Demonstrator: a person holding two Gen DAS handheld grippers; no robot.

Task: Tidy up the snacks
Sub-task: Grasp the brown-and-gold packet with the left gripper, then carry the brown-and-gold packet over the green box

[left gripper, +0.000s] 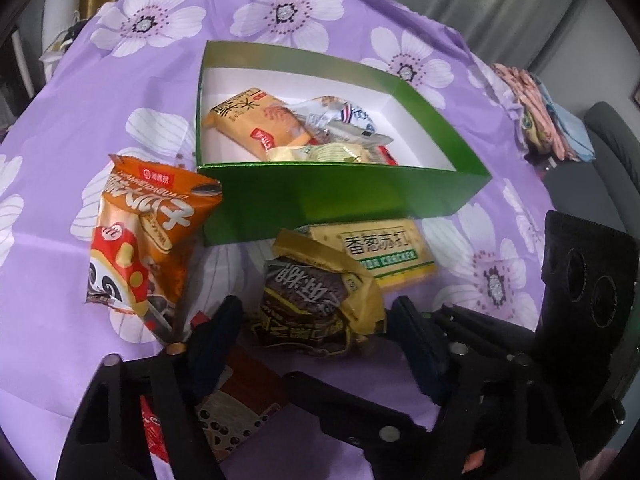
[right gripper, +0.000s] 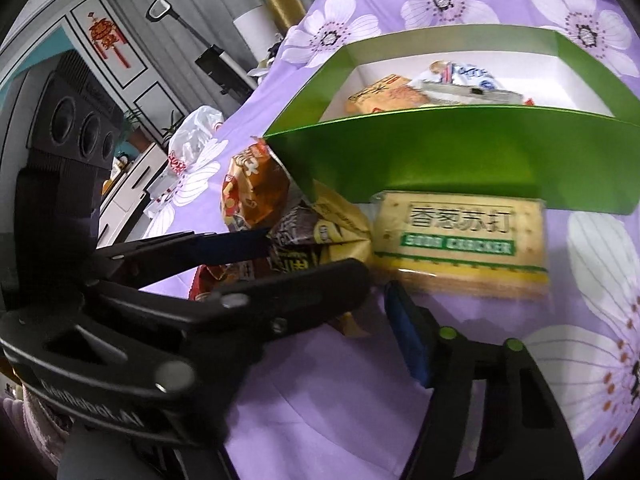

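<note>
A table is covered by a purple cloth printed with large white flowers. Near its middle, an open green box with a white inside is seen, and several wrapped snacks are held in it, among them an orange biscuit pack and a white and blue wrapper. Just in front of the box, three loose snacks are laid on the cloth: an orange sunflower seed bag to the left, touching the box corner; a yellow soda cracker pack to the right, close under the box wall; and between them a brown and gold snack packet. The left gripper is held spread wide, its fingers set on either side of the brown and gold packet without pinching it. The right gripper is also spread, and nothing is gripped; its fingers are placed just beside the near edge of the cracker pack. A red wrapper is partly hidden beneath the left gripper.
</note>
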